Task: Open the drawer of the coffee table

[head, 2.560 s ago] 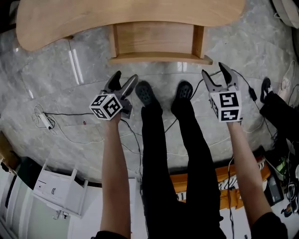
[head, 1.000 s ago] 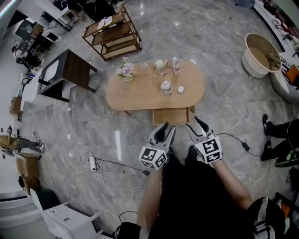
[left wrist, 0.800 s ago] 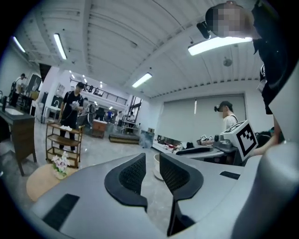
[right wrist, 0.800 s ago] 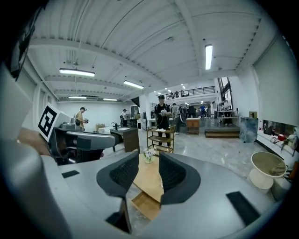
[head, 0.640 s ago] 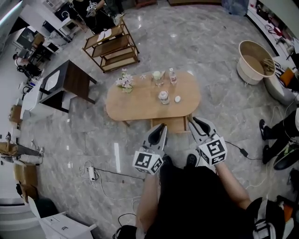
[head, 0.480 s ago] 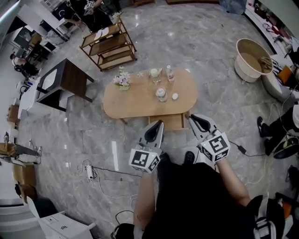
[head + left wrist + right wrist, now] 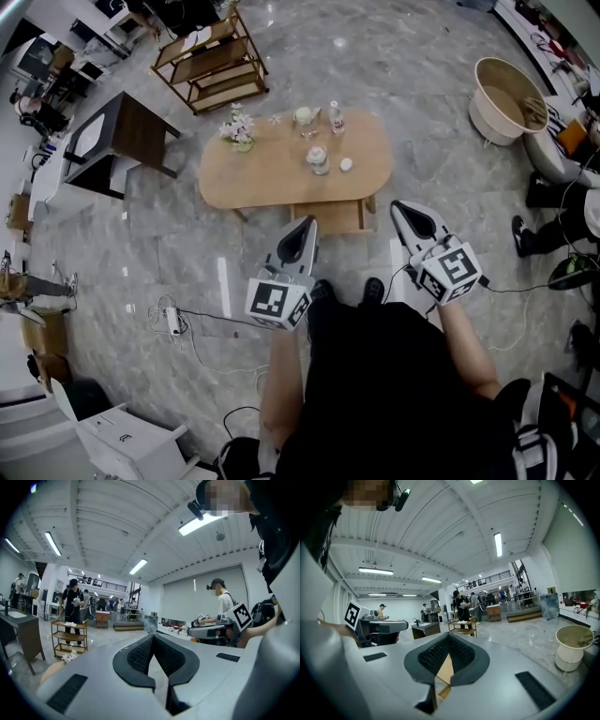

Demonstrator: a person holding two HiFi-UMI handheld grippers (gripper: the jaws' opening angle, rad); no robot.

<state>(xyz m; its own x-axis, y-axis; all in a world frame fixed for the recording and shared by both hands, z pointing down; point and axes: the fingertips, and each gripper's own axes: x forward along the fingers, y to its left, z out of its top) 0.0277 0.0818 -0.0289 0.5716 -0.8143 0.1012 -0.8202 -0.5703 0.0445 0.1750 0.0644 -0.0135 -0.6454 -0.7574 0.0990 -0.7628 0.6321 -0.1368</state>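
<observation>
The oval wooden coffee table (image 7: 272,173) stands on the marble floor ahead of me. Its drawer (image 7: 328,217) sticks out from under the near edge. Both grippers hang above the floor, short of the drawer, touching nothing. My left gripper (image 7: 306,227) (image 7: 153,636) is shut, its black pads (image 7: 140,654) meeting at the tips with nothing between them. My right gripper (image 7: 403,210) (image 7: 448,636) is shut and empty too; a bit of wood shows through the gap below its pads (image 7: 461,656). Both pairs of jaws have just been closing.
On the table stand a flower pot (image 7: 238,127), a cup (image 7: 305,116), a bottle (image 7: 335,116) and a jar (image 7: 317,159). A dark side table (image 7: 117,141), a wooden shelf rack (image 7: 206,58), a round tub (image 7: 506,98) and floor cables (image 7: 173,319) surround it. People stand in the background.
Both grippers, open beside the pulled-out drawer earlier, have risen away from it and closed. The head view now takes in the whole table from higher up.
</observation>
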